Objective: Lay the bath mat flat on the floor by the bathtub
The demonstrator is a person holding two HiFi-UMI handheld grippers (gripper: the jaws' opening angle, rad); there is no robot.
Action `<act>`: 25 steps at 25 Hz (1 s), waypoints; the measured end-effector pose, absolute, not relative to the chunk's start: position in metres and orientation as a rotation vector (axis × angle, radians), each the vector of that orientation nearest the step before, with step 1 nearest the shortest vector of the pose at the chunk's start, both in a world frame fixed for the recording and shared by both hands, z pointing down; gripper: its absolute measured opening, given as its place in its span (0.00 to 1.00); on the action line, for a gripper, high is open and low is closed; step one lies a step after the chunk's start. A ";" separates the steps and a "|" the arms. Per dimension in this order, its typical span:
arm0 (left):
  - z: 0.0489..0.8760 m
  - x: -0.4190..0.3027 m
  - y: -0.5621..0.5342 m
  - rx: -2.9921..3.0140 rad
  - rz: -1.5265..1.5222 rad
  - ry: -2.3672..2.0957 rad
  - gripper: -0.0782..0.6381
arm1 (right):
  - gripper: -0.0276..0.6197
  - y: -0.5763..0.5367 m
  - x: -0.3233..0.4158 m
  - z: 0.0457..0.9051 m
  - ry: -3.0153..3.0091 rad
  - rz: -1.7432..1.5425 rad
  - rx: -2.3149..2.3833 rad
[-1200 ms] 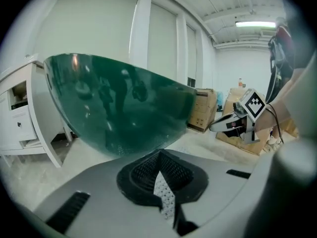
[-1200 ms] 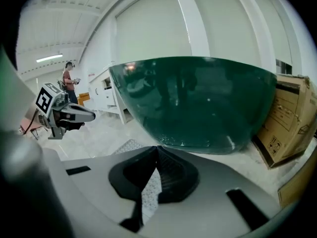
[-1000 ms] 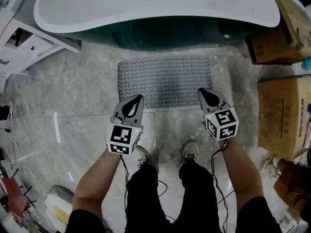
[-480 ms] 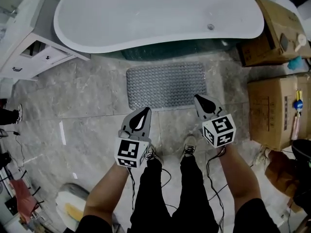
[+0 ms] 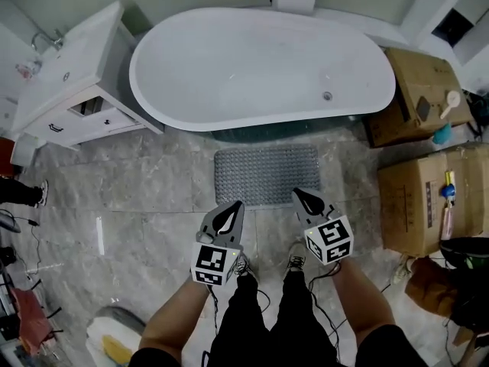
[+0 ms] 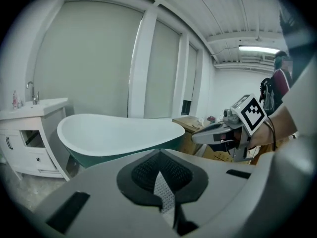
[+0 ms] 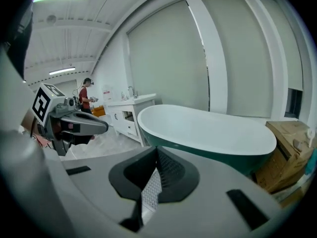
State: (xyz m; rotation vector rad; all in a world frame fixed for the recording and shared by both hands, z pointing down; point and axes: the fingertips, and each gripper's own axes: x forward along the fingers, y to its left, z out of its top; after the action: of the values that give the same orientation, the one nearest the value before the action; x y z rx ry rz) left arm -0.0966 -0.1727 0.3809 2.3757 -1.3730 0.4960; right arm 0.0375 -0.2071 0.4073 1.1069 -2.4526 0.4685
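Observation:
The grey knobbly bath mat (image 5: 266, 174) lies flat on the marble floor right in front of the white bathtub (image 5: 260, 67). Both grippers are raised level, well back from the mat. My left gripper (image 5: 228, 216) is shut with nothing in it, below the mat's near left corner. My right gripper (image 5: 306, 199) is shut and empty too, at the mat's near right corner. In the left gripper view the tub (image 6: 119, 130) stands ahead and the right gripper (image 6: 223, 130) shows at the right. The right gripper view shows the tub (image 7: 208, 128) and the left gripper (image 7: 74, 123).
A white vanity cabinet (image 5: 69, 90) with open drawers stands left of the tub. Cardboard boxes (image 5: 420, 174) are stacked at the right. The person's feet (image 5: 294, 262) stand behind the grippers. A person (image 7: 85, 95) stands far off in the right gripper view.
The head camera has risen and pulled back, so the whole tub and vanity now show. Both grippers have lifted away from the mat's near edge, still shut.

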 end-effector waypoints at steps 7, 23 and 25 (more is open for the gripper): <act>0.296 -0.112 -0.160 2.475 0.434 -1.431 0.13 | 0.07 -0.191 0.017 0.325 -2.515 0.455 1.148; 0.188 -0.150 -0.117 2.436 0.208 -1.418 0.13 | 0.07 -0.143 -0.010 0.196 -2.564 0.324 1.265; 0.184 -0.152 -0.110 2.443 0.199 -1.405 0.13 | 0.07 -0.134 -0.010 0.189 -2.560 0.318 1.289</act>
State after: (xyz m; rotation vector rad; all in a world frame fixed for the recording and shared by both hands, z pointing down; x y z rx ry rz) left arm -0.1522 -0.1099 0.1845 2.4432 -1.4052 0.1994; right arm -0.0096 -0.1338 0.1888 1.2891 -2.5602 0.3181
